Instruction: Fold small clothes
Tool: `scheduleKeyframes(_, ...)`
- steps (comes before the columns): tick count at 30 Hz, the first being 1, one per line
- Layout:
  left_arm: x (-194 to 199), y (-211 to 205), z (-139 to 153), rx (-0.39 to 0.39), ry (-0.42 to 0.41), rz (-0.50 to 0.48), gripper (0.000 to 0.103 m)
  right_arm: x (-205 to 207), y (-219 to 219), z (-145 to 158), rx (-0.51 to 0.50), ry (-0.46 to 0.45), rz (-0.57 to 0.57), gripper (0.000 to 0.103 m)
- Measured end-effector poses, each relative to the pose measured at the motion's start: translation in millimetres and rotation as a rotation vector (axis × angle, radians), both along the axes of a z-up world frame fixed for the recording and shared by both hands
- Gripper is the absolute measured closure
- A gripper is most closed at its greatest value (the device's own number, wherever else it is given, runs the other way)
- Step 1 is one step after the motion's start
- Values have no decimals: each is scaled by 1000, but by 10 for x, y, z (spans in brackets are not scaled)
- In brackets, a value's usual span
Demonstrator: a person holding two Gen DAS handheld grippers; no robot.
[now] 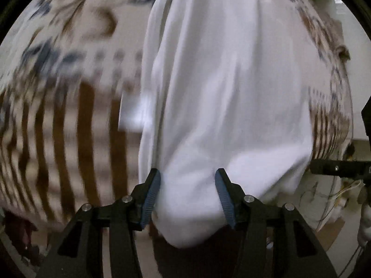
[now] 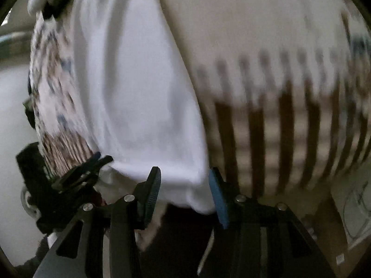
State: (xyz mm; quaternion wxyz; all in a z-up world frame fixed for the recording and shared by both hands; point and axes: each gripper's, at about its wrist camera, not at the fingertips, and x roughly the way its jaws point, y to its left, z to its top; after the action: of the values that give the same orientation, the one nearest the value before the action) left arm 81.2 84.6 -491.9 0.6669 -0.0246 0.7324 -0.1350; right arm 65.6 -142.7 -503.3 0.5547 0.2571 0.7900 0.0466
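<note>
— Left wrist view first: what sits closest to you?

— My left tool [image 1: 187, 198], its blue pads standing apart with the near end of a white garment [image 1: 220, 106] bulging between them. The cloth touches both pads, yet the pads are not pressed together on it. Beyond, the garment runs away over a patterned cloth [image 1: 69, 120] with brown stripes and blue-grey marks, all blurred.

— And the other side?

— My right tool [image 2: 184, 195] also stands apart, the garment's near corner [image 2: 197, 180] lying between the pads, closer to the right-hand one. Just left of it I see my left tool's tips [image 2: 92, 164] at the same white edge. Farther off, the garment stretches over the striped cloth, which covers the desk; its far end is too blurred to read.
</note>
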Motion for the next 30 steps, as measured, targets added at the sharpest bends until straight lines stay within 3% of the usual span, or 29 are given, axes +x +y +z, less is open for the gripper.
scheduleKeyframes(4, -280, 178, 50, 2, 32, 56, 56, -530, -5, -93, -11, 58, 48, 58)
scheduleKeyframes(8, -344, 461, 120, -68, 29, 204, 56, -788, -137, -126, 51, 32, -90, 58)
scheduleKeyframes(12, -349, 762, 144, -114, 22, 351, 56, -756, -159, -172, 41, -16, -128, 58)
scheduleKeyframes(15, -344, 887, 58, -119, 30, 386, 56, -632, -5, -230, 81, -1, -174, 58)
scheduleKeyframes(18, -370, 880, -78, -118, 38, 396, 56, -615, 2, -432, 97, 52, -332, 59)
scheduleKeyframes(21, -360, 835, -104, -105, 16, 400, 57, -653, 40, -478, 51, 54, -444, 96)
scheduleKeyframes(23, -346, 823, -79, -111, -14, 397, 73, -729, 15, -383, 18, 29, -468, 98)
scheduleKeyframes(24, -338, 747, -74, -113, -26, 388, 94, -741, 38, -330, -2, 14, -456, 99)
scheduleKeyframes(30, -407, 718, 80, -131, -62, 341, 99, -898, -52, -89, -43, 7, -389, 99)
